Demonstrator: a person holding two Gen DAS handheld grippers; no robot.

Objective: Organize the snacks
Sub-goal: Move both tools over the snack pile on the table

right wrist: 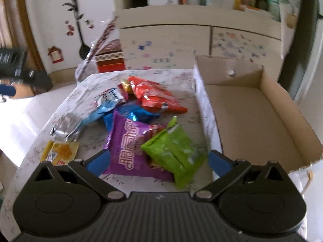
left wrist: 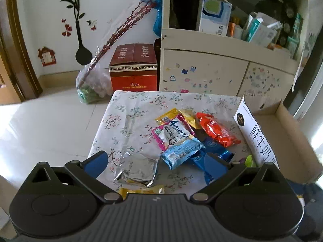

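Both grippers hover open-jawed and empty: left gripper (left wrist: 156, 159) above a silver packet (left wrist: 137, 169), right gripper (right wrist: 159, 160) above a green packet (right wrist: 175, 151). The cardboard box (right wrist: 282, 109) sits beside the snacks.

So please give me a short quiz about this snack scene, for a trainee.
1. True or false: the cardboard box already holds snacks.
2. Which packet lies nearest the right tongs: A) orange packet B) green packet C) silver packet?
3. Fill in: both the left tongs and the right tongs are ____.

Key: 1 false, it looks empty; 2 B; 3 open, holding nothing.
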